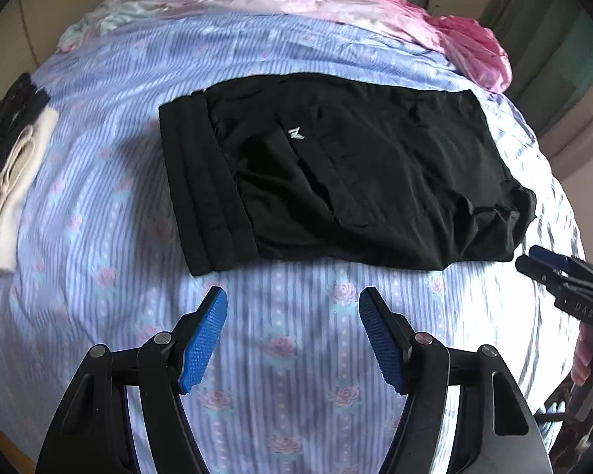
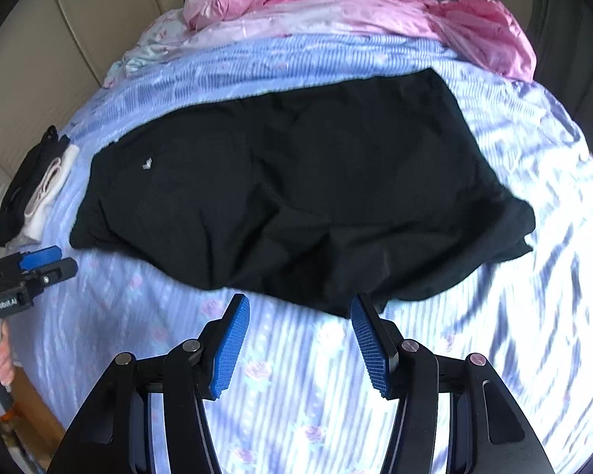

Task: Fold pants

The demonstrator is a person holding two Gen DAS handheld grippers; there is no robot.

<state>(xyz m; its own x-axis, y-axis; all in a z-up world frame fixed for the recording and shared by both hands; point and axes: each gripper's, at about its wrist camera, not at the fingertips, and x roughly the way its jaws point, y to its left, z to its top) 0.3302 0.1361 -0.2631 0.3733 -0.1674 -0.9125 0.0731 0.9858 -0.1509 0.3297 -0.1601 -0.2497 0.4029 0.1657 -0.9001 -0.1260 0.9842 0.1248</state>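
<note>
While both claws hang apart and empty, folded black pants (image 1: 336, 173) lie on the bedsheet (image 1: 99, 237).

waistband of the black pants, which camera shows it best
The left wrist view: the waistband lies sharp with its ribbed bands clear, beside the small white logo. The right wrist view shows only a dark blurred end of the pants.

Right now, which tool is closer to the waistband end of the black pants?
Left. The left tool hangs open just short of the waistband; the right tool is open by the opposite, rumpled end of the pants.
</note>
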